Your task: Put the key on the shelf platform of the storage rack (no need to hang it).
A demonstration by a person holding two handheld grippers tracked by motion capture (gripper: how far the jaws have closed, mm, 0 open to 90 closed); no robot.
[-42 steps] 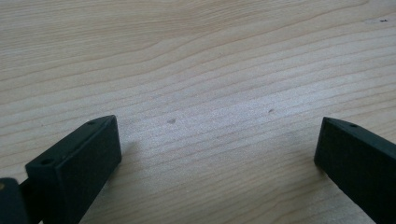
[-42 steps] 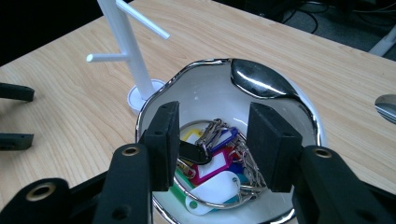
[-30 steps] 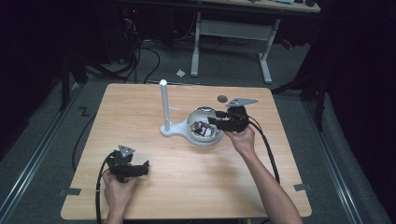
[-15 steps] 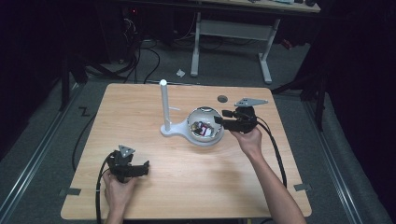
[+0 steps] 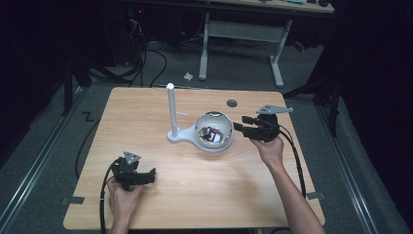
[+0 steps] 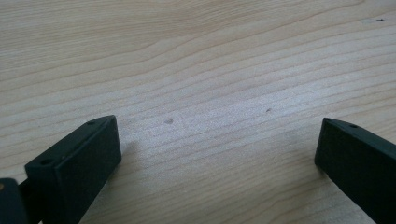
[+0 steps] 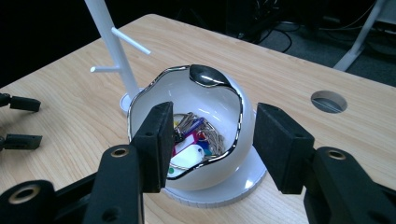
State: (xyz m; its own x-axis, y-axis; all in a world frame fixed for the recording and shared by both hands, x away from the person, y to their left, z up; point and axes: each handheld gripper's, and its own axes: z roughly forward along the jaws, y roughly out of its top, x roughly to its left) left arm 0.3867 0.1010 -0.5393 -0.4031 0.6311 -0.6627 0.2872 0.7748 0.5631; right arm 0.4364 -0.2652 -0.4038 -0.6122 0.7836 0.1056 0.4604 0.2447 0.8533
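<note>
Bowl: white bowl with a silvery rim sits on the round foot of a white stand, mid-worktop; keys and tags lie inside.
Right gripper: at 3 o'clock of the bowl, just beside it, jaws apart and just been opening, nothing between them.
Left gripper: at 7 o'clock of the bowl, well apart, resting low on the worktop, jaws released wide, empty.

A wooden table holds a bowl near its centre, with keys and tags inside. The bowl sits on the round base of a stand whose upright post rises just left of it. The right gripper is just right of the bowl; the left gripper is near the front left, well apart.
</note>
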